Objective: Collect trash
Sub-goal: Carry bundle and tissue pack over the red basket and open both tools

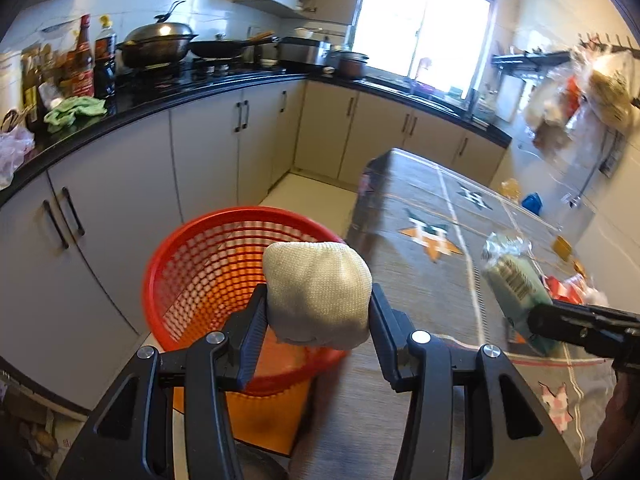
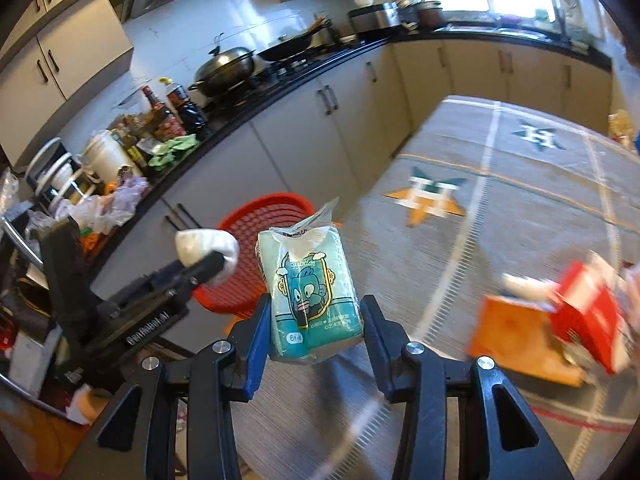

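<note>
Where frames blur, red carton beyond legibility.

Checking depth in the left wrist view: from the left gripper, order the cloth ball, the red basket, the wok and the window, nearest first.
1. Cloth ball, clamped in the left gripper.
2. Red basket, just beyond, on the floor.
3. Wok, on the stove, upper left.
4. Window, on the far wall.

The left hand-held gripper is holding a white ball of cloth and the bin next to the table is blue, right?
Not quite: the bin is red, not blue, as the left wrist view shows. The rest is right: the left hand-held gripper holds a white ball of cloth, and the bin stands next to the table.
</note>
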A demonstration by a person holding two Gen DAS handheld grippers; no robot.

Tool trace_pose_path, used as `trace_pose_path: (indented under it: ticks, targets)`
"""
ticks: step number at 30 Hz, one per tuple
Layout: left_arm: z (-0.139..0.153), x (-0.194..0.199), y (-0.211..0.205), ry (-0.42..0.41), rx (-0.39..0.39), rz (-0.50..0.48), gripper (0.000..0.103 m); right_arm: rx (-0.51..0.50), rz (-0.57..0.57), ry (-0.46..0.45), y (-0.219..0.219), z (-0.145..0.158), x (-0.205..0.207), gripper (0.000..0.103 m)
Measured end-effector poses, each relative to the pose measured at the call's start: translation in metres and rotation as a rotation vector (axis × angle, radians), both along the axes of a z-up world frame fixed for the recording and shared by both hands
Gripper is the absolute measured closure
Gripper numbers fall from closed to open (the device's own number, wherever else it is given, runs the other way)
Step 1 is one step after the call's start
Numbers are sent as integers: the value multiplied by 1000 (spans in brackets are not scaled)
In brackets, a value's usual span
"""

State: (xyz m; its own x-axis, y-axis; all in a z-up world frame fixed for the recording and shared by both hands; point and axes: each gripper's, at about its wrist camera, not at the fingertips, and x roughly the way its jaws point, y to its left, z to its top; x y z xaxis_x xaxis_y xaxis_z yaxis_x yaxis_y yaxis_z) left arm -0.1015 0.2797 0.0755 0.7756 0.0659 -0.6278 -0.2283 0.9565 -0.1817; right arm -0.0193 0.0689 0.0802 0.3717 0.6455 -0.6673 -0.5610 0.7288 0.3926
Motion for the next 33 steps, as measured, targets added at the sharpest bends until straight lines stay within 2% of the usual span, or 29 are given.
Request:
trace_pose_path:
  ticks: [7, 15, 18, 21, 23, 28, 33]
  targets:
    - [-16, 12, 35, 47, -19, 54, 56, 39, 74, 34, 56, 1, 22, 55]
    - [-31, 21, 55, 77, -32, 87, 56, 48, 83, 115, 104, -23, 48, 51]
    - [-34, 22, 57, 79, -34, 94, 49, 48, 76, 139, 112, -33, 55, 46]
    - [-34, 20, 62, 77, -52, 110, 38, 65, 56, 148, 112, -37, 61, 37]
    - [-33, 18, 64, 74, -62, 118, 35, 70, 51, 143, 109, -36, 61, 37]
    - [-28, 11, 62, 56, -89, 115, 35, 95, 35, 128, 87, -28, 54, 37]
    - [-19, 8, 33, 43, -58, 62, 34, 95, 13, 87, 55, -23, 35, 37]
